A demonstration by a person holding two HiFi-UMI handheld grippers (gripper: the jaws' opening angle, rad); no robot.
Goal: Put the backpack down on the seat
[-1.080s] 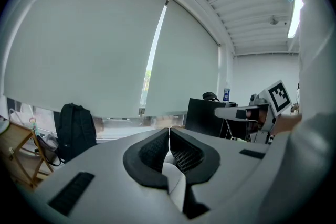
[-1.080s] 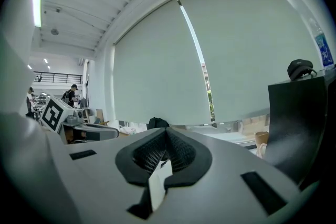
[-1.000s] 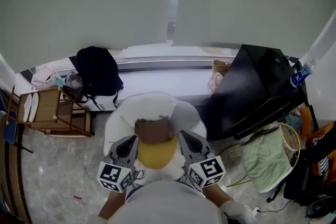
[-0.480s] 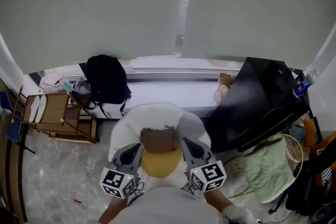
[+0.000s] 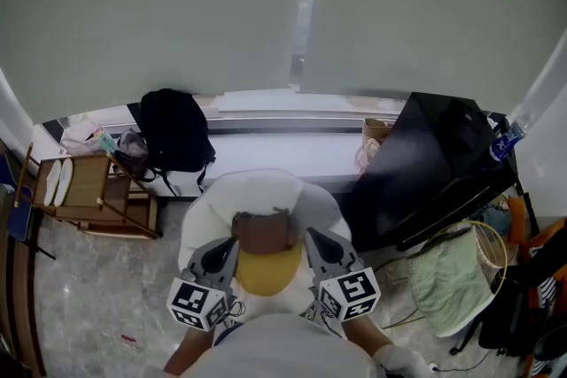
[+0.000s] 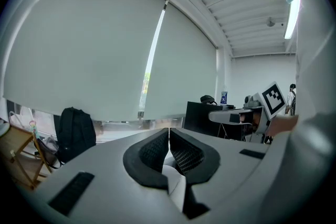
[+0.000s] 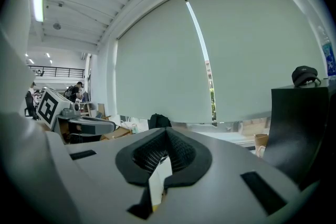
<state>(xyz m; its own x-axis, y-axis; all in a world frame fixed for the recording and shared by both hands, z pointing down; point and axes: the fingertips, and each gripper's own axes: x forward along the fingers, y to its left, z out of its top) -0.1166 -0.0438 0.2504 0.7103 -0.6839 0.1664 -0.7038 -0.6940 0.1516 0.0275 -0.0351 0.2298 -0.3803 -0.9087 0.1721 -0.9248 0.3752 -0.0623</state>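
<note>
Item: backpack (image 5: pixel 263 230), white and rounded, with a brown top panel and a yellow pocket.
Location: between the two grippers and close against the person's front; grey floor shows round it.
Left gripper (image 5: pixel 230 242): jaws closed together, with a white strip (image 6: pixel 176 186) pinched low between the pads. I take the strip for part of the backpack.
Right gripper (image 5: pixel 310 235): jaws likewise closed, clamped on a white strip (image 7: pixel 157 181) of the same kind, with a trace of yellow at its lower end.
Seat (image 5: pixel 283 157): by my reading, the low white ledge under the window. It lies ahead of both sets of jaws, and the backpack does not rest on it.
Beyond the left gripper: a black backpack (image 5: pixel 174 130) stands upright on the ledge, ahead and to the outer side. A wooden rack (image 5: pixel 93 190) is further out on the floor.
Beyond the right gripper: a large black slab-shaped object (image 5: pixel 434 155) leans near the ledge, with a green cloth (image 5: pixel 447 266) nearer the person.
Backdrop: drawn roller blinds (image 5: pixel 159 13) ahead of both jaws.
Done: the backpack appears gripped on both sides and faces the ledge.
Outstanding: carrying it forward over the bare stretch of ledge, lowering it and freeing both grips. By my judgement none of this has begun.
</note>
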